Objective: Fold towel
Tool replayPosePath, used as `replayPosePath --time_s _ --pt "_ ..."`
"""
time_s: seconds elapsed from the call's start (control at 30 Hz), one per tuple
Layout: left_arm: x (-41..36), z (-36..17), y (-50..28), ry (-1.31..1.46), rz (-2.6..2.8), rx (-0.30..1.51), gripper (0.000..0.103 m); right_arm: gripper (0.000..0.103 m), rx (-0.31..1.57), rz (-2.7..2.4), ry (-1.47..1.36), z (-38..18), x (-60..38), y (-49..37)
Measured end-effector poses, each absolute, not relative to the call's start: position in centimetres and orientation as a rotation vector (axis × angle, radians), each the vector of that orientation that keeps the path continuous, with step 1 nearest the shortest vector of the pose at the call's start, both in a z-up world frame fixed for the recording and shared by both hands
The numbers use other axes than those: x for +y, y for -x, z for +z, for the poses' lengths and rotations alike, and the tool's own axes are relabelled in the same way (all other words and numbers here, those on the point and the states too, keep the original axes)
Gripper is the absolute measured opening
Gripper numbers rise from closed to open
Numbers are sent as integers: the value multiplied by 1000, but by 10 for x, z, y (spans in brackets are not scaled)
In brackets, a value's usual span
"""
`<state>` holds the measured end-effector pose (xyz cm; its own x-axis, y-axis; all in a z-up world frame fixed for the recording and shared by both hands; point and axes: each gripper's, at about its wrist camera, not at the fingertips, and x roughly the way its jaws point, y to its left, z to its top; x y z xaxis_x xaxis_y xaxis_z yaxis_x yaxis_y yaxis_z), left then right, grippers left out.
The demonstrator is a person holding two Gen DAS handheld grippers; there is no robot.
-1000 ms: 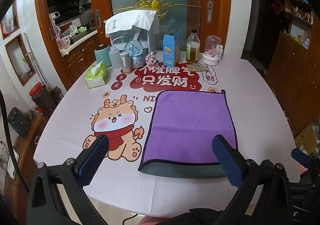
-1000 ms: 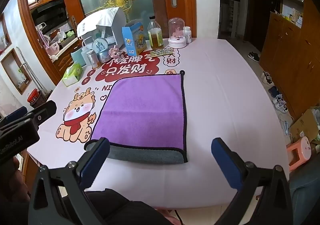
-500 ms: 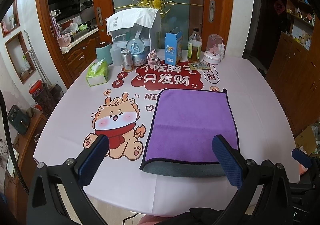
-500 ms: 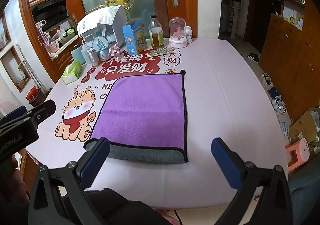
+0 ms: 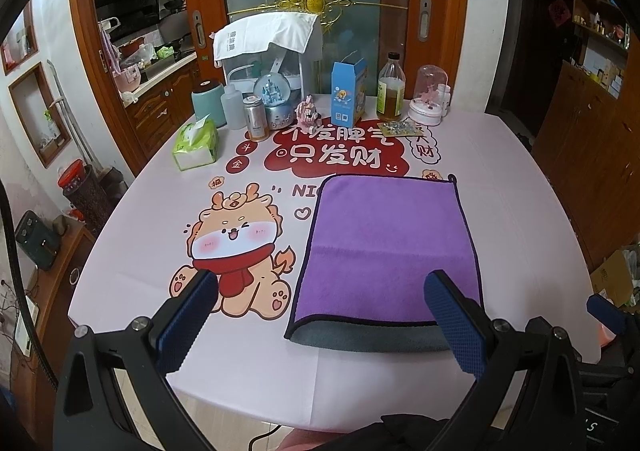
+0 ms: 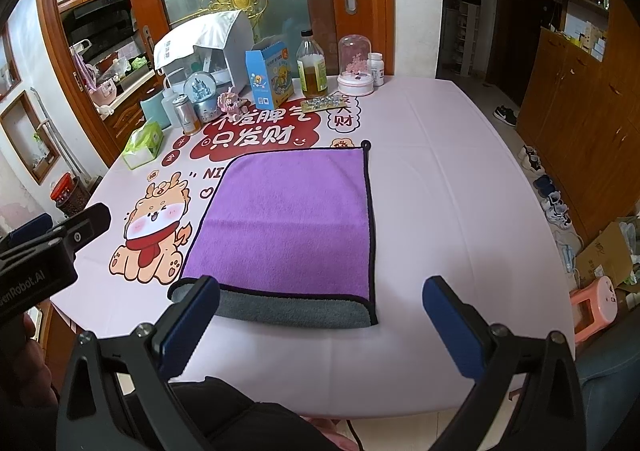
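Note:
A purple towel point(image 5: 384, 247) with a dark hem lies flat on the pink tablecloth, folded once, with its grey underside point(image 5: 368, 339) showing along the near edge. It also shows in the right wrist view point(image 6: 288, 219). My left gripper point(image 5: 320, 315) is open and empty, held above the table's near edge, short of the towel's near left corner. My right gripper point(image 6: 320, 315) is open and empty, held above the towel's near right corner point(image 6: 370, 317). The left gripper's body point(image 6: 44, 251) shows at the left of the right wrist view.
At the table's far side stand a tissue pack point(image 5: 196, 145), a teal canister point(image 5: 208, 103), bottles, a snow globe point(image 5: 274, 97), a blue carton point(image 5: 348, 91), an oil bottle point(image 5: 391, 91) and a glass dome point(image 5: 428, 95). A pink stool point(image 6: 596, 301) and shoes lie on the floor at right.
Both grippers have drawn back and risen slightly, so the towel sits a little farther off in both views. The towel has not moved.

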<state>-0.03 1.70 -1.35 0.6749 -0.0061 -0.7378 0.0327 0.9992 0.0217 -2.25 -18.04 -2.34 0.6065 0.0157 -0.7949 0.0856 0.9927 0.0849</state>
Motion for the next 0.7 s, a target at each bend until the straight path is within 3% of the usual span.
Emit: replayPosePath --time_s 0.7 --pt "23 -27 -2 -54 -38 930 102 102 920 -24 -103 -33 -184 28"
